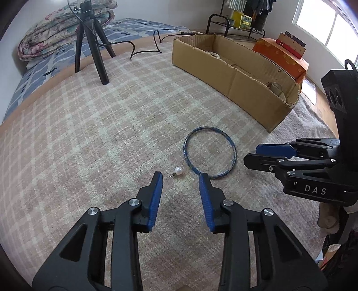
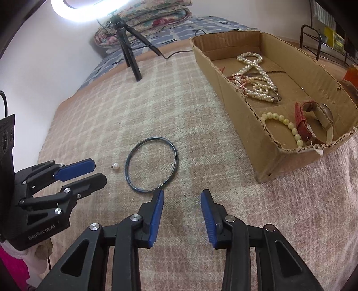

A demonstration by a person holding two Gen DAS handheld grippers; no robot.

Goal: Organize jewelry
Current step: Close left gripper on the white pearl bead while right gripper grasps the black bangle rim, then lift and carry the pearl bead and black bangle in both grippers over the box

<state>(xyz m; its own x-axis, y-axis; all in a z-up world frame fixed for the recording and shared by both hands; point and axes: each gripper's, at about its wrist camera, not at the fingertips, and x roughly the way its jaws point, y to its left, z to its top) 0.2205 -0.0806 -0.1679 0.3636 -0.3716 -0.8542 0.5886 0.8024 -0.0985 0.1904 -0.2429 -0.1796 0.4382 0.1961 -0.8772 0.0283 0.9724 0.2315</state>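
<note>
A dark blue bangle (image 1: 210,152) lies flat on the checked blanket, and shows in the right wrist view (image 2: 151,164) too. A small pearl earring (image 1: 177,171) lies just left of it, also in the right wrist view (image 2: 115,166). My left gripper (image 1: 180,179) is open and empty, just short of the pearl earring; it shows in the right wrist view (image 2: 95,171). My right gripper (image 2: 182,195) is open and empty, just short of the bangle's near rim; it shows in the left wrist view (image 1: 251,154). A cardboard box (image 2: 235,94) holds pearl necklaces (image 2: 255,76), a bead bracelet (image 2: 284,123) and a red watch (image 2: 304,122).
A black tripod (image 1: 92,44) stands at the back of the bed, with a cable (image 1: 145,48) lying beside it. A folded quilt (image 1: 44,33) lies behind it. An orange box (image 1: 282,53) sits beyond the cardboard box (image 1: 235,73). A metal rack (image 1: 232,20) stands by the wall.
</note>
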